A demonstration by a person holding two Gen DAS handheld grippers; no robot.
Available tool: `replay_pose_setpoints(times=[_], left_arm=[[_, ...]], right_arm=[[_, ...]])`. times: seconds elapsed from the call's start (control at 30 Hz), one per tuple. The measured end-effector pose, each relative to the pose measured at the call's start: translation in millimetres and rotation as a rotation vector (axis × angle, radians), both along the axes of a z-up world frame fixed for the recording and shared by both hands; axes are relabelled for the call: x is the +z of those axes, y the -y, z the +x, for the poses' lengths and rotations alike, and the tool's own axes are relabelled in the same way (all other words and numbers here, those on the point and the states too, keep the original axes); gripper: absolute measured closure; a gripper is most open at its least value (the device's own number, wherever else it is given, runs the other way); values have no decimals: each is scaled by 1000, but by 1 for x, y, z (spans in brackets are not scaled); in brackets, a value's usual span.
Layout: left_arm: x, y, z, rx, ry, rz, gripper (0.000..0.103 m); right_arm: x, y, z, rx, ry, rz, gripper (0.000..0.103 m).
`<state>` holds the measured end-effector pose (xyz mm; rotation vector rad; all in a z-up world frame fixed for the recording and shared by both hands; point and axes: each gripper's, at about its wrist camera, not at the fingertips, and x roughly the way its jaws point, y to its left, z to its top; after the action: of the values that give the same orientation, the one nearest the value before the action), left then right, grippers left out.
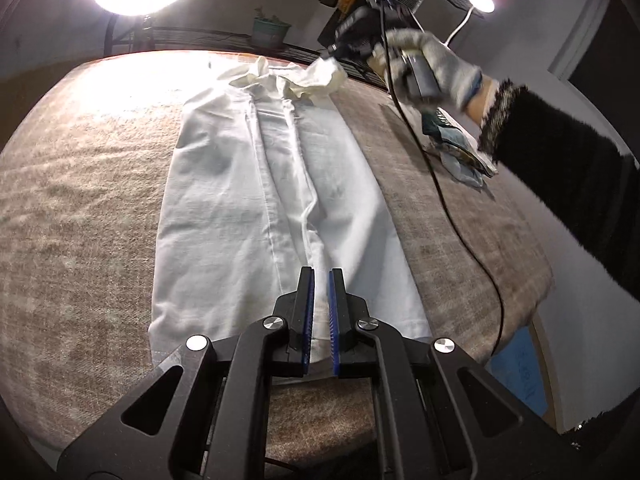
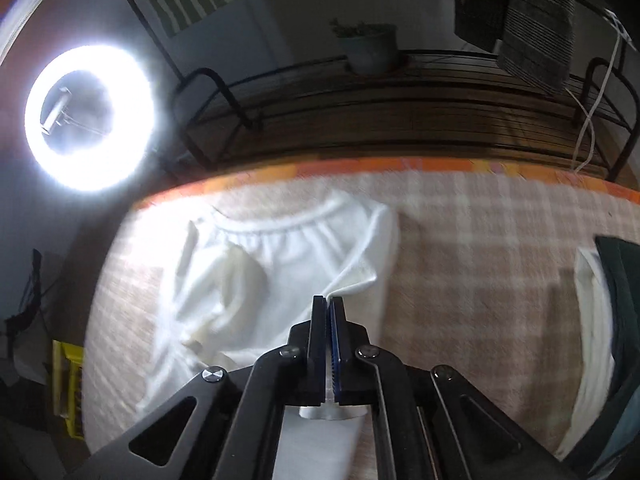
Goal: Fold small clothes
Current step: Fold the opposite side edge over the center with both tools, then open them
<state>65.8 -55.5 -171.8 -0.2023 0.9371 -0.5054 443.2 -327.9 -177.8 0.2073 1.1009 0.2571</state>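
Right wrist: right tool (image 2: 328, 300) pinches white garment (image 2: 280, 264).

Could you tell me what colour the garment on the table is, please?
White garment, plain with no print, best seen in the left wrist view.

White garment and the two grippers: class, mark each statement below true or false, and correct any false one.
1. The white garment lies stretched lengthwise on the checked cloth. True.
2. The right gripper is wide open, holding nothing. False: its jaws are shut on white fabric.
3. The left gripper has a narrow gap between its blue pads. True.
4. The ring light is switched off. False: it glows brightly.
5. A potted plant stands on the rack behind the table. True.
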Motion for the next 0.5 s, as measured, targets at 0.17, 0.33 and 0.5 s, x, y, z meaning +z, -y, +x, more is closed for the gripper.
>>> replay_pose_setpoints(times=[0.17, 0.33, 0.5], left_arm=[[-8, -4, 7, 24, -12, 1, 100], [-10, -9, 12, 50, -12, -4, 100], [-8, -13, 10, 54, -3, -7, 100]], right_arm=[[-7, -43, 34, 13, -15, 103, 103], [-43, -95, 59, 69, -123, 167, 56], [-23, -113, 35, 144, -61, 162, 54]])
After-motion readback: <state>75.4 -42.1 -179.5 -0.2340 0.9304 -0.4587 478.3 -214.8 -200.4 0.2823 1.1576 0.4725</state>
